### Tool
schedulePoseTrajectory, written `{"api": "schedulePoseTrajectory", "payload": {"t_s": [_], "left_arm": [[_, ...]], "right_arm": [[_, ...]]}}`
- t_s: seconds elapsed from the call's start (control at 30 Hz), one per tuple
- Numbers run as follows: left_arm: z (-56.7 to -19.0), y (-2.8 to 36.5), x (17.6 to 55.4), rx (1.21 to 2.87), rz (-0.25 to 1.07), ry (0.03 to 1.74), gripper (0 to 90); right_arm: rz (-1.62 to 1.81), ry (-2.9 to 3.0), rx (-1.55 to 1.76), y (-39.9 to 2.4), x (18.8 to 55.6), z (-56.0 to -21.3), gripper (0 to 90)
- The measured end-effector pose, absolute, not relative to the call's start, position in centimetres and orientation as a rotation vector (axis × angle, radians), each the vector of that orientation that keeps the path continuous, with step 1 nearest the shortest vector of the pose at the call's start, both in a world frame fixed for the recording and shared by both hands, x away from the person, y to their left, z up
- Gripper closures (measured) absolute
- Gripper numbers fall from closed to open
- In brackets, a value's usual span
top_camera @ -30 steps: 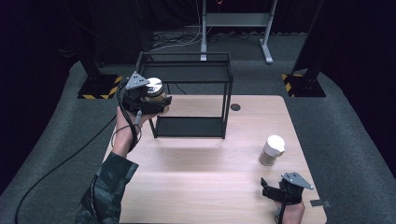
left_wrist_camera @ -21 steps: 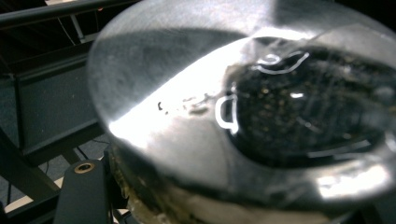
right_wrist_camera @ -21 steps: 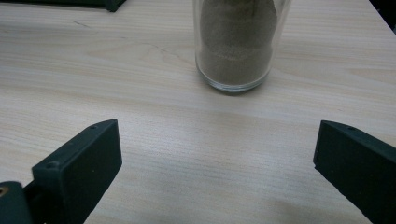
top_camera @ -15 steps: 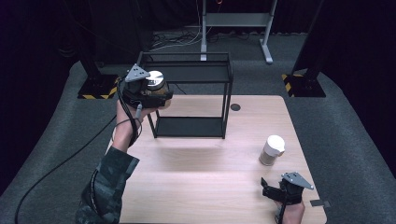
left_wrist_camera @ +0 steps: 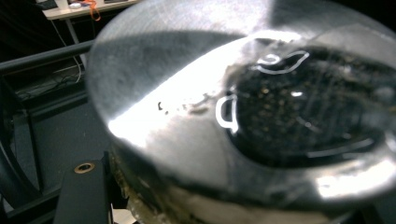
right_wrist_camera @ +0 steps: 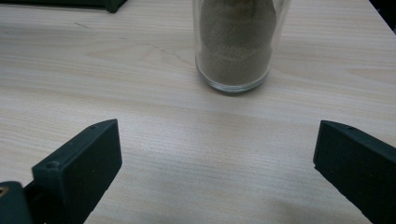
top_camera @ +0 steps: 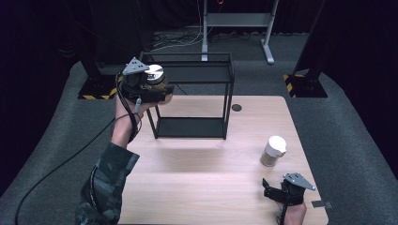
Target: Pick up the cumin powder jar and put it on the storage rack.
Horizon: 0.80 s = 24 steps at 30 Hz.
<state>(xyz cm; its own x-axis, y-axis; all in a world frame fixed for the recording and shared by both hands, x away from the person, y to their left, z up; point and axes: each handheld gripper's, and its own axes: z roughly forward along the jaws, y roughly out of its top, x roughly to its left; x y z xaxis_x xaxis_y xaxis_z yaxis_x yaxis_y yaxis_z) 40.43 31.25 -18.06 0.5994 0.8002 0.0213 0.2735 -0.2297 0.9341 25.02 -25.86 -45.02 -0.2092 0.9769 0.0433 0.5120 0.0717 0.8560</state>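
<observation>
Your left gripper [top_camera: 162, 91] has carried the jar [top_camera: 154, 75] rightward in the last second, clamped on it at the shelf rack's [top_camera: 206, 70] top far-left corner. It looks about ready to set down there. Your right gripper [top_camera: 274, 192] rests near-right, jaws apart, facing the second jar [top_camera: 273, 151].

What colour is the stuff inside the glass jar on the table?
Brownish tan, like sand, filling the glass jar. It shows best in the right gripper view.
</observation>
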Motion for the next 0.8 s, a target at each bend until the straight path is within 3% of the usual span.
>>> {"api": "schedulePoseTrajectory", "payload": {"t_s": [0.8], "left_arm": [[-15.3,31.3,43.6,1.783,0.635,0.943,30.8]], "right_arm": [[1.053,1.785,1.477,-25.9,25.0,-45.0,0.0]]}}
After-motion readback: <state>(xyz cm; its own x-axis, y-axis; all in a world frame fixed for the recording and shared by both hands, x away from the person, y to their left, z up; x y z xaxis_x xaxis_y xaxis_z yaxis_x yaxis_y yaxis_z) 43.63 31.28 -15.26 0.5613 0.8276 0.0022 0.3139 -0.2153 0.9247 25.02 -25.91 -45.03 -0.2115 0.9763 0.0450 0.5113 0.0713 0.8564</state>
